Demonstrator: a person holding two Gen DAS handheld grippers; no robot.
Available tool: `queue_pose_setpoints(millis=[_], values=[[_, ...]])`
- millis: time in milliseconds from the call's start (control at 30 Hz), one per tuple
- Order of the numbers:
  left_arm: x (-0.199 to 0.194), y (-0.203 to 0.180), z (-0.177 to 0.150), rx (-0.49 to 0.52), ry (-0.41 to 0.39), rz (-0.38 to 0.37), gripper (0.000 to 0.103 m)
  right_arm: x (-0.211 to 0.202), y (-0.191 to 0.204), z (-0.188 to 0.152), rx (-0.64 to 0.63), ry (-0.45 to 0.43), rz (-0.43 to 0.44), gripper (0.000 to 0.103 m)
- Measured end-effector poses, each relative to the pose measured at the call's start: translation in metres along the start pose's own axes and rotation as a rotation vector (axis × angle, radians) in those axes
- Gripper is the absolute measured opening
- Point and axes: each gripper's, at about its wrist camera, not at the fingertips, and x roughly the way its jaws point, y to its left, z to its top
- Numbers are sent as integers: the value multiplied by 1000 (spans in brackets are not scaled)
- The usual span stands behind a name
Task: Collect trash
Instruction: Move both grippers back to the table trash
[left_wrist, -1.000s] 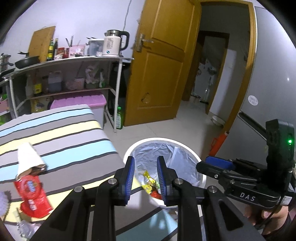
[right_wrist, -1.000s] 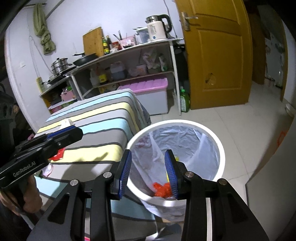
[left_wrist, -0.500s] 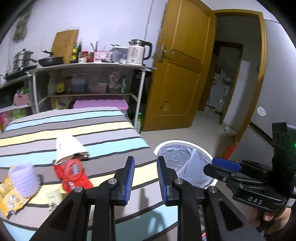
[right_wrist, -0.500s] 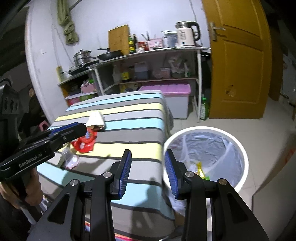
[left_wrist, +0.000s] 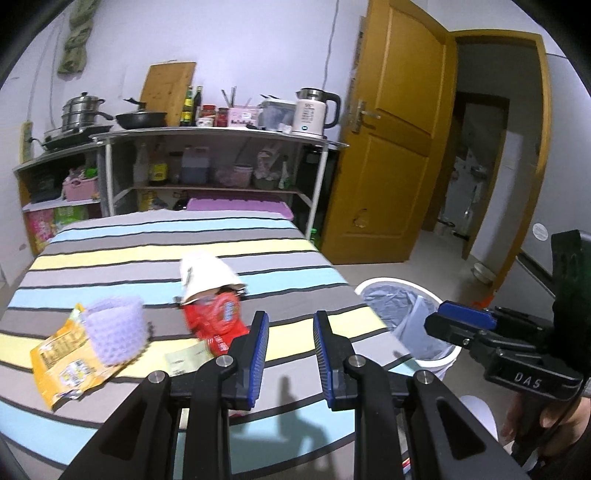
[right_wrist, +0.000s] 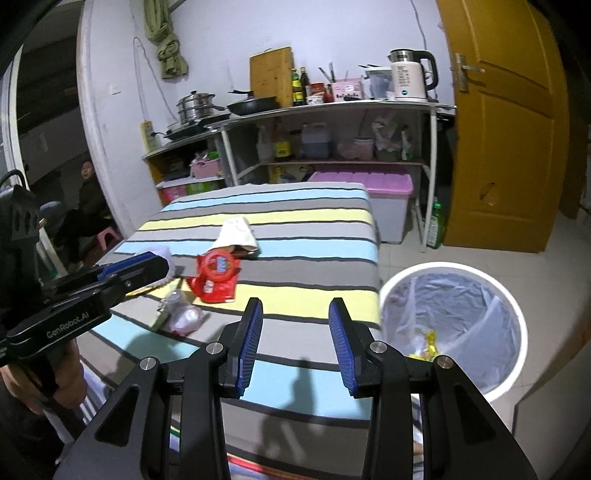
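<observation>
I held my left tool over the near edge of the bench, its blue pads apart with nothing between them, and my right tool hung over the same near edge closer to the right corner, its pads wider apart and likewise empty. The bench wore a striped cloth of grey, blue and yellow bands. The trash lay toward the near left part of it: a red snack wrapper sat about midway along, with a white paper cone lying against its far side and partly covering it. Left of the wrapper stood a lilac foam net, resting on an orange packet that reached toward the left edge. A pale slip of paper lay just in front of the red wrapper, near the front edge. From the right tool's view I also saw a crumpled clear plastic piece lying in front of the red wrapper, closer to me. The white trash bin stood on the floor just off the bench's right side, lined with a clear bag, with yellow scraps at the bottom. Neither tool touched any of the trash.
</observation>
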Motion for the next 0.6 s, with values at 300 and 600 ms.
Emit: queue_pose_setpoints(millis=[300, 600], values=[[-21, 39, -11, -40, -7, 74, 26, 13, 36, 1, -59, 21, 58, 38], [-30, 78, -14, -82, -14, 138, 32, 33, 61, 3, -101, 51, 122, 40]])
